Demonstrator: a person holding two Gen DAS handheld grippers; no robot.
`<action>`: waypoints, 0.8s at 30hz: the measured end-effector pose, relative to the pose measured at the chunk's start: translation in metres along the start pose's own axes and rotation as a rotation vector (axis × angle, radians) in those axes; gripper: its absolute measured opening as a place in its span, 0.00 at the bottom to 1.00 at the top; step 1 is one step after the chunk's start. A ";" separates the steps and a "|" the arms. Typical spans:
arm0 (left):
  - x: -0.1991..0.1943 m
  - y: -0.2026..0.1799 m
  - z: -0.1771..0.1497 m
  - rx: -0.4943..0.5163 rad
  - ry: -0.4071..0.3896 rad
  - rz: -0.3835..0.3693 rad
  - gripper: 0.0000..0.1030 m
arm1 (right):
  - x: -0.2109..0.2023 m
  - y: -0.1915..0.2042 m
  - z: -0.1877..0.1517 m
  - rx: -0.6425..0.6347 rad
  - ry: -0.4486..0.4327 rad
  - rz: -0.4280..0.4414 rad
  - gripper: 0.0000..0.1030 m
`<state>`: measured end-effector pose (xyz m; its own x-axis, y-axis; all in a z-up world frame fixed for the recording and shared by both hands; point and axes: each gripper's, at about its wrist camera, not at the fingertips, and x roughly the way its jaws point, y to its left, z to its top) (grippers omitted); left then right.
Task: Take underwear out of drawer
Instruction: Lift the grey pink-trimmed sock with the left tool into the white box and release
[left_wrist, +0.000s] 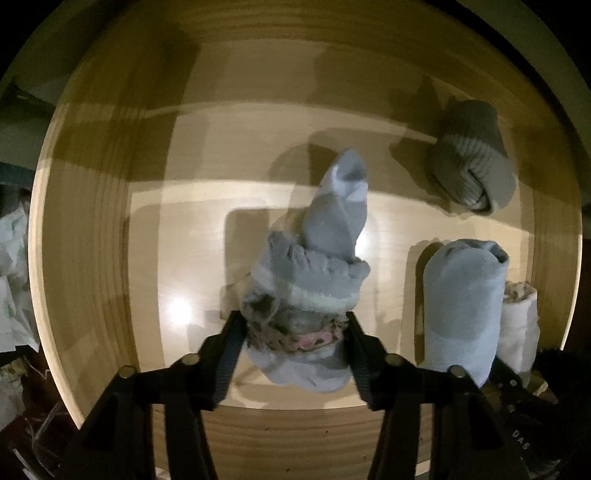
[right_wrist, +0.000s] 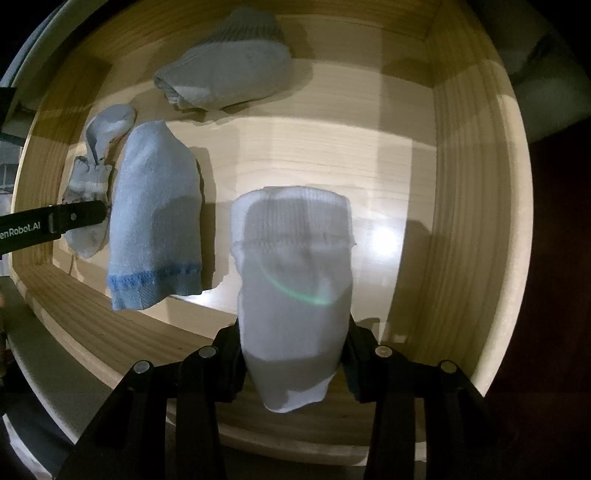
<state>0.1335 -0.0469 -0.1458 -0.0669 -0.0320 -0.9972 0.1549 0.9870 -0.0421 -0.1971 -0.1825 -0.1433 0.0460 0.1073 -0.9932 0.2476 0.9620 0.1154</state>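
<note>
Both grippers point down into a pale wooden drawer (left_wrist: 92, 221). A crumpled grey-blue sock bundle (left_wrist: 314, 266) lies on the drawer floor. My left gripper (left_wrist: 293, 325) has one finger against each side of the bundle's near end, and the pads press into the fabric. In the right wrist view one black finger (right_wrist: 74, 218) of that gripper crosses the same bundle (right_wrist: 92, 166). My right gripper (right_wrist: 293, 347) is shut on a white folded sock (right_wrist: 291, 266), which stands up between its fingers above the drawer floor (right_wrist: 332, 155).
A light blue rolled sock (right_wrist: 155, 221) with a darker blue cuff lies between the two grippers. A grey ribbed sock ball (left_wrist: 472, 166) sits toward the back of the drawer. Wooden walls (right_wrist: 461, 184) close in all sides. Crumpled pale material (left_wrist: 11, 240) lies outside the left wall.
</note>
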 end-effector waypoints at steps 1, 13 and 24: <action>-0.001 0.000 -0.001 0.006 -0.004 0.003 0.44 | 0.000 -0.001 0.000 0.001 -0.001 -0.001 0.38; -0.013 0.001 -0.012 0.009 -0.024 -0.007 0.22 | 0.010 0.013 0.002 -0.013 -0.004 -0.018 0.38; -0.042 0.009 -0.021 0.031 -0.081 -0.020 0.21 | 0.011 0.026 0.002 -0.024 -0.021 -0.051 0.36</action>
<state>0.1166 -0.0335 -0.1025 0.0098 -0.0655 -0.9978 0.1848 0.9808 -0.0626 -0.1879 -0.1571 -0.1509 0.0546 0.0523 -0.9971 0.2272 0.9718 0.0634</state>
